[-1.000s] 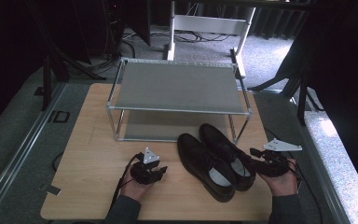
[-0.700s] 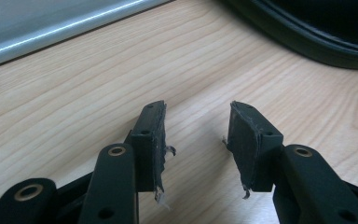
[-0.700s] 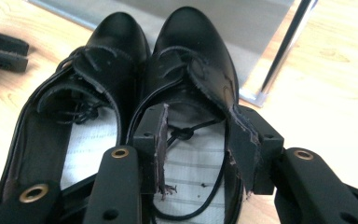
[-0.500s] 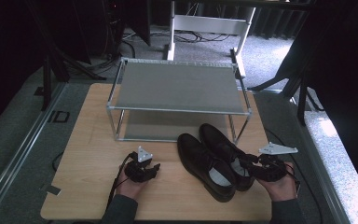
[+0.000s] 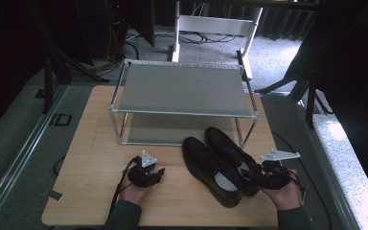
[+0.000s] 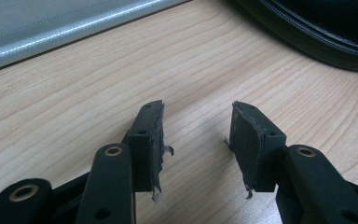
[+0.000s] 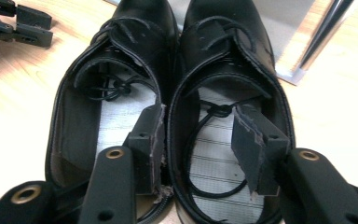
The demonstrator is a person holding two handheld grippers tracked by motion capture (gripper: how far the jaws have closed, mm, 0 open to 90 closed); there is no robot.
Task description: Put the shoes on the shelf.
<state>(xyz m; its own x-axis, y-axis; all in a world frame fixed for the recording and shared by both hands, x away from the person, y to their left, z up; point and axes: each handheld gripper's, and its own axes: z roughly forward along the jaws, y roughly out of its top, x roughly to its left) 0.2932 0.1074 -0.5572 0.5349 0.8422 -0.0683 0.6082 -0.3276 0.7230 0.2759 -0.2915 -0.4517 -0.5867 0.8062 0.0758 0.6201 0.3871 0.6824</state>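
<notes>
Pair of black leather lace-up shoes [image 5: 223, 167] on wooden table [image 5: 96, 143], before grey metal two-tier rack [image 5: 182, 91], laces tucked inside, right gripper [image 7: 198, 140] jaws just opening, straddling adjoining shoe walls, left gripper [image 6: 196, 135] jaws just opening, empty.

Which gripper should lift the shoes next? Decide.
Right. The right gripper sits at the shoes' heels, jaws open over them. The left gripper has open jaws over bare table beside them.

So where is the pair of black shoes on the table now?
In the high view, the pair of black shoes lies on the table's right front part, just before the metal rack, toes toward it, beside the right claw.
</notes>
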